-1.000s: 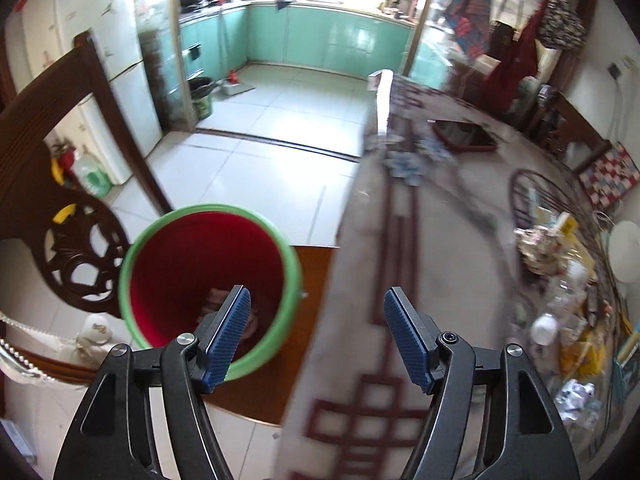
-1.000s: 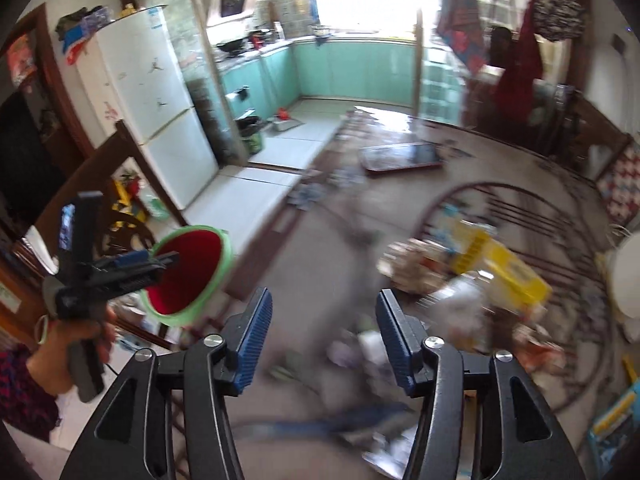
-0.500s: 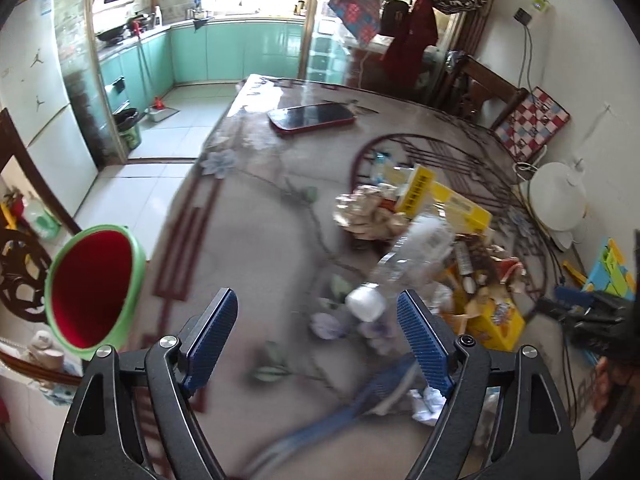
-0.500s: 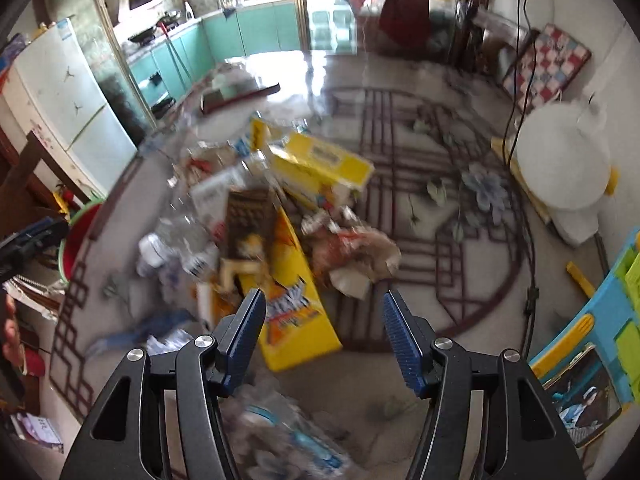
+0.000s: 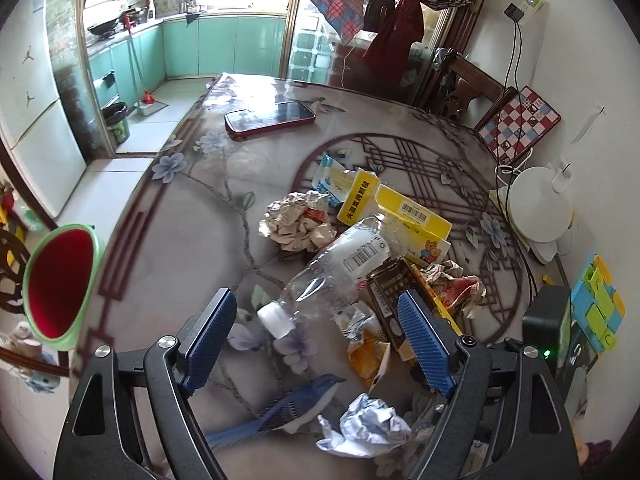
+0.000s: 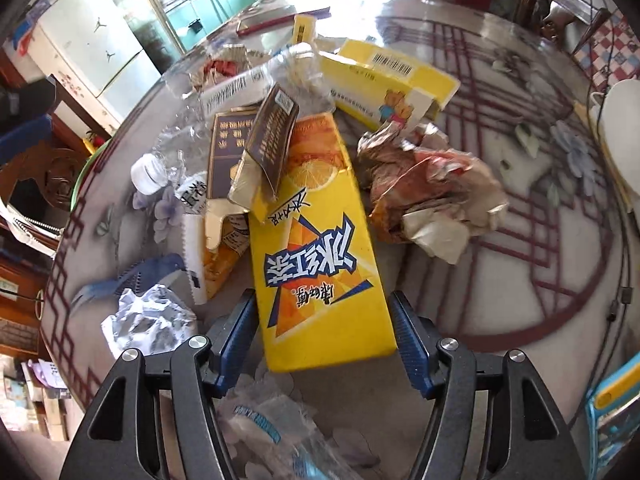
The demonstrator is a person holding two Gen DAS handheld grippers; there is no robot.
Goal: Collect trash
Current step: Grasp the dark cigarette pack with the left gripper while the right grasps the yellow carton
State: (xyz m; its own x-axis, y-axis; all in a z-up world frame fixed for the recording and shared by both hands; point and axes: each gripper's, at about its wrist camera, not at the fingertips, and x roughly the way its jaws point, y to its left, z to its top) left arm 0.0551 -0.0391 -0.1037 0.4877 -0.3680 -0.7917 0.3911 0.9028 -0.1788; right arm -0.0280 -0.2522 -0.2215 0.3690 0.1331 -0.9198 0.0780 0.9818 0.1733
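A pile of trash lies on the patterned table [image 5: 208,240]. My left gripper [image 5: 316,344] is open and empty, its jaws on either side of the capped end of a clear plastic bottle [image 5: 340,268]. A crumpled foil ball [image 5: 368,428] lies close below it. The red bin with a green rim [image 5: 56,284] stands off the table's left edge. My right gripper [image 6: 324,340] is open, its jaws on either side of the near end of a yellow iced-tea carton [image 6: 320,256]. A brown cigarette box [image 6: 268,140] leans on the carton's far end. A crumpled wrapper [image 6: 432,188] lies to its right.
A red phone [image 5: 272,118] lies at the table's far side. A yellow medicine box [image 6: 388,80] and crumpled paper [image 5: 296,220] lie in the pile. A white round appliance [image 5: 540,208] with cables stands at the right edge. A wooden chair [image 5: 12,276] stands behind the bin.
My left gripper swung from over the bin to the table and came down over the bottle. My right gripper moved in low around the yellow carton. Both stayed open.
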